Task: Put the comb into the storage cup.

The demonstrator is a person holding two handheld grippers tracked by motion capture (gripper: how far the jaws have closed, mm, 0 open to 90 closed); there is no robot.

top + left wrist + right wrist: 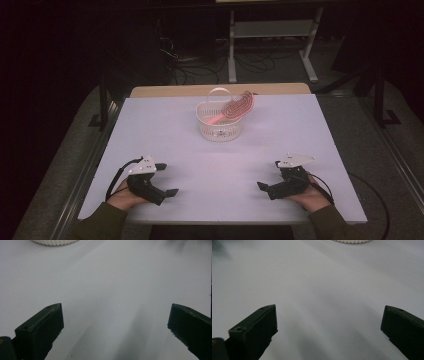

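Observation:
A small white basket [219, 126] with a looped handle stands at the far middle of the white table [150, 120]. A pink hairbrush [235, 109] leans in it, its head sticking out over the right rim. My left gripper [167, 179] rests near the front left edge, open, nothing between its jaws. Over at the front right, my right gripper [267, 175] lies open as well and holds nothing. The basket's ribbed base [56, 242] peeks in at the top of the left gripper view, and the same base [352, 241] at the top of the right gripper view.
Bare white tabletop lies between the grippers and the basket. A wooden strip [220, 90] edges the table's far side. Beyond it, on the dark floor, are cables [190, 65] and a white metal frame [272, 35].

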